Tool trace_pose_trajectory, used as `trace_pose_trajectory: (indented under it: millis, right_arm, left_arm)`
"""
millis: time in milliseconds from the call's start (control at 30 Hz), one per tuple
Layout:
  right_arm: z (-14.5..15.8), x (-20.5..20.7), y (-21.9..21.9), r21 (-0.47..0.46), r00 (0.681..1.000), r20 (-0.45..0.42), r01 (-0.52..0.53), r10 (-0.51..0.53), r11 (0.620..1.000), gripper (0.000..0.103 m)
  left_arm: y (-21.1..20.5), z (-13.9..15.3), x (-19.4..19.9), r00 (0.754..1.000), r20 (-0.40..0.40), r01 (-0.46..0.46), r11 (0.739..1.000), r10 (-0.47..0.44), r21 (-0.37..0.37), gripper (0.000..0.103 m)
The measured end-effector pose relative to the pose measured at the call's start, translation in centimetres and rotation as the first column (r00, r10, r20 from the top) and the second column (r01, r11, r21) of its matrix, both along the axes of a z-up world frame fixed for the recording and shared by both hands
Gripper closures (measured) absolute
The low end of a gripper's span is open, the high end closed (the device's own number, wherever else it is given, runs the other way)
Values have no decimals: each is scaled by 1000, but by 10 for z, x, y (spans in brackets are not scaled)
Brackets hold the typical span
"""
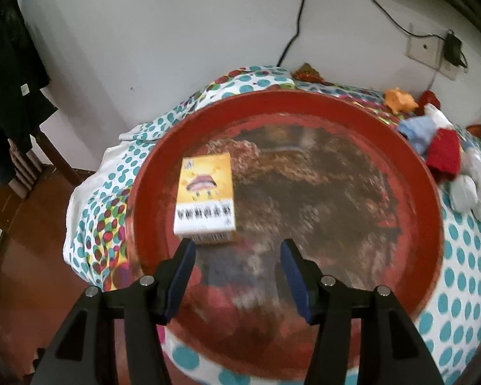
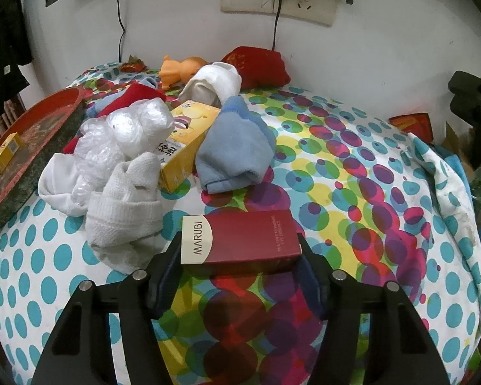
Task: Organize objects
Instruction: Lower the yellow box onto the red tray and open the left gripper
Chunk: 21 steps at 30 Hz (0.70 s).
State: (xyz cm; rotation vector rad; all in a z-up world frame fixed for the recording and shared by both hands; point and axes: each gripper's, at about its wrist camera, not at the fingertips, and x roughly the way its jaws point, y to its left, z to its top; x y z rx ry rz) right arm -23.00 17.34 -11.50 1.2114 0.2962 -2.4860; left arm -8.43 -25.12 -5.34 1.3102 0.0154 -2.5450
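Your table is covered by a polka-dot cloth [image 2: 352,173], white with teal dots at the edges and overlapping coloured circles in the middle. On its left side sits the round red tray [image 1: 429,211], its floor worn brown; from the right wrist view you see the tray's rim [image 2: 32,157] at the far left. Inside the tray, toward its left part, a small yellow box [image 1: 205,197] lies flat, face up.

Near the middle of the table you have a heap of soft things: a light blue sock [image 2: 237,147], a rolled white sock [image 2: 125,205], crumpled clear plastic [image 2: 125,131] and a second yellow box [image 2: 182,147] lying partly under them. Behind that heap lie another white sock [image 2: 215,85], a red cloth [image 2: 259,67] by the wall and an orange toy [image 2: 179,70].

Your right tool [image 2: 240,250] grips the dark red MARUBI box [image 2: 240,237] at its two short ends, the box lying crosswise just above the cloth.

Your left tool [image 1: 237,250] is spread wide and holds nothing; it hangs over the near part of the tray, its left finger [image 1: 179,276] just beside the near end of the small yellow box.
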Motion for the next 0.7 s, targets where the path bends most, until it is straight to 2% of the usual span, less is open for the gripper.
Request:
trace_pose_trajectory:
  millis: [67, 233, 400, 533, 700]
  right_arm:
    - [0, 1, -1, 6, 1000, -3, 1, -1, 1000, 43]
    - [1, 1, -1, 4, 1000, -1, 2, -2, 1000, 43]
    - [1, 2, -2, -1, 1000, 4, 20, -20, 1000, 42]
    - [2, 3, -4, 0, 998, 6, 63, -63, 998, 43]
    - [6, 11, -11, 44, 991, -10, 131, -131, 990, 43]
  left_arm:
    - [6, 0, 8, 1000, 10, -2, 1000, 2, -15, 46]
    - [9, 1, 35, 999, -7, -32, 999, 32, 25, 46]
    - [10, 3, 49, 998, -20, -57, 998, 56, -31, 46]
    - [9, 7, 54, 997, -34, -68, 997, 67, -28, 46]
    - [11, 7, 58, 998, -29, -57, 998, 56, -20, 46]
